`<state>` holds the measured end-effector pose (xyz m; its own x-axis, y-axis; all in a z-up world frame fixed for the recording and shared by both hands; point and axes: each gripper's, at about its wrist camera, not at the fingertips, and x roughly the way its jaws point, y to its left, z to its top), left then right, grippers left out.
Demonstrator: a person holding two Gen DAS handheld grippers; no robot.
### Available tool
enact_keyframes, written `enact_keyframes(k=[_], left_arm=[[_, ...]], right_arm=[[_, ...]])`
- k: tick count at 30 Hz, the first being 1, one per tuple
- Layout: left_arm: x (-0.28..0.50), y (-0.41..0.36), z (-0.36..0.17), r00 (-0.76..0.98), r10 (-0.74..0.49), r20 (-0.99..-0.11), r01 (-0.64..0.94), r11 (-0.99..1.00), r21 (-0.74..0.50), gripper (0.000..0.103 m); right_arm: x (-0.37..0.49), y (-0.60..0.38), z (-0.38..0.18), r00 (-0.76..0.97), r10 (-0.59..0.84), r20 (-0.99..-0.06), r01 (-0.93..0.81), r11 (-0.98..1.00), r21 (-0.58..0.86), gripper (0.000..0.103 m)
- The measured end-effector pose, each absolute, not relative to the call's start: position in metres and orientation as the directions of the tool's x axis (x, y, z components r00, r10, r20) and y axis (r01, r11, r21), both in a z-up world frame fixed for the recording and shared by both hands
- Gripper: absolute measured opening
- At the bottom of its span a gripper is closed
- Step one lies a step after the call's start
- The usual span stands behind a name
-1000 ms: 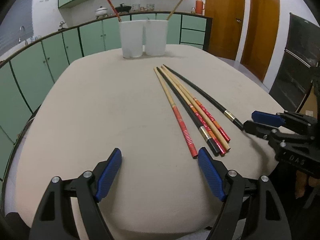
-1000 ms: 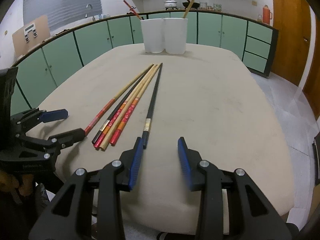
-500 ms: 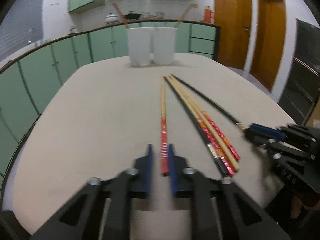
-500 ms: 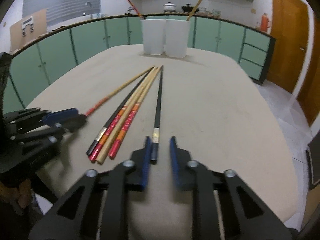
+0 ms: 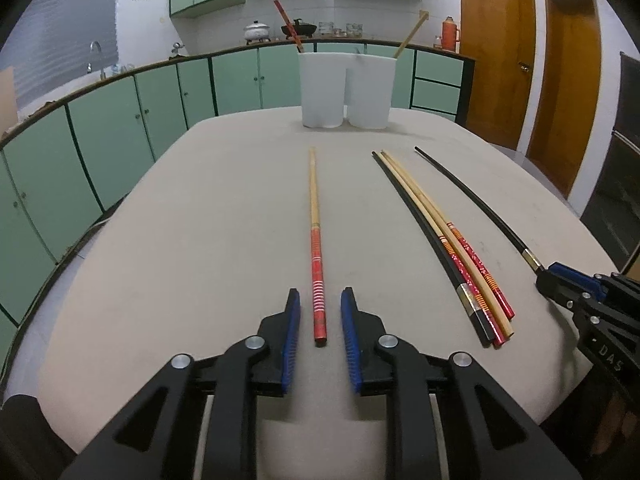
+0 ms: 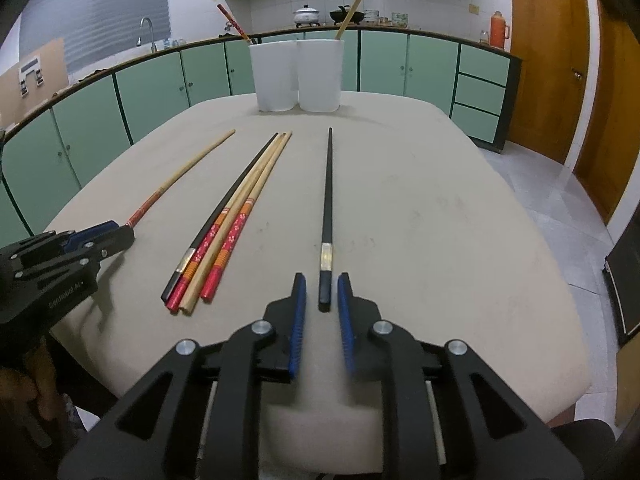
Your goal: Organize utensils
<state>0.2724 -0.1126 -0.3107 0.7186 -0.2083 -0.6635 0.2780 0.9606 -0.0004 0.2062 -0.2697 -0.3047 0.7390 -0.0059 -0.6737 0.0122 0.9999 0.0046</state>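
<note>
1. Cups (image 5: 344, 92): their contents are hidden save two protruding sticks.
2. Counter items (image 5: 320, 30): too small to identify.
3. Hand (image 6: 24, 392): cut off at the picture's edge.

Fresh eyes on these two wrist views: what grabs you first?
Each gripper straddles the near end of its own chopstick: the left gripper around the red-handled chopstick, the right gripper around the black chopstick, with gaps showing beside both sticks after the jaws just reopened slightly. Between them a bundle of four chopsticks lies on the beige table. At the far edge stand two white cups, each already holding one chopstick.
</note>
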Motion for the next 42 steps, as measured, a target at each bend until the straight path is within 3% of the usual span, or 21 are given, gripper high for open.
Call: enact_keyframes(k=[1,2,11,20,30,42], left_arm=[[0.273,-0.112,-0.311,0.713,-0.215,-0.667,0.281,0.960,-0.009,0.006],[0.275,-0.111,-0.310,0.706,-0.221,-0.673,0.282,0.959,-0.020,0.006],[0.273,-0.095,-0.264,0.655,-0.264,-0.708,0.263,0.958,-0.114,0.006],[0.266,-0.091,-0.191,0.692,-0.279,-0.666,0.287,0.953,-0.101,0.006],[0.274,-0.093,-0.155,0.679,-0.302,-0.669,0.331,0.939,-0.087,0.006],[0.290,-0.098,-0.139,0.668,-0.318,-0.673,0.371,0.926,-0.069,0.006]], right_arm=[[0.208,-0.269,-0.304,0.738,-0.004,-0.675,0.009,1.000,0.003,0.009],[0.209,-0.269,-0.303,0.736,-0.004,-0.677,0.008,1.000,0.003,0.006],[0.194,-0.272,-0.246,0.790,0.037,-0.612,-0.003,0.998,0.056,0.006],[0.192,-0.273,-0.165,0.845,0.072,-0.530,-0.058,0.997,0.042,0.006],[0.211,-0.266,-0.123,0.851,0.114,-0.513,-0.146,0.989,-0.023,0.006],[0.256,-0.266,-0.110,0.800,0.138,-0.584,-0.198,0.980,-0.039,0.006]])
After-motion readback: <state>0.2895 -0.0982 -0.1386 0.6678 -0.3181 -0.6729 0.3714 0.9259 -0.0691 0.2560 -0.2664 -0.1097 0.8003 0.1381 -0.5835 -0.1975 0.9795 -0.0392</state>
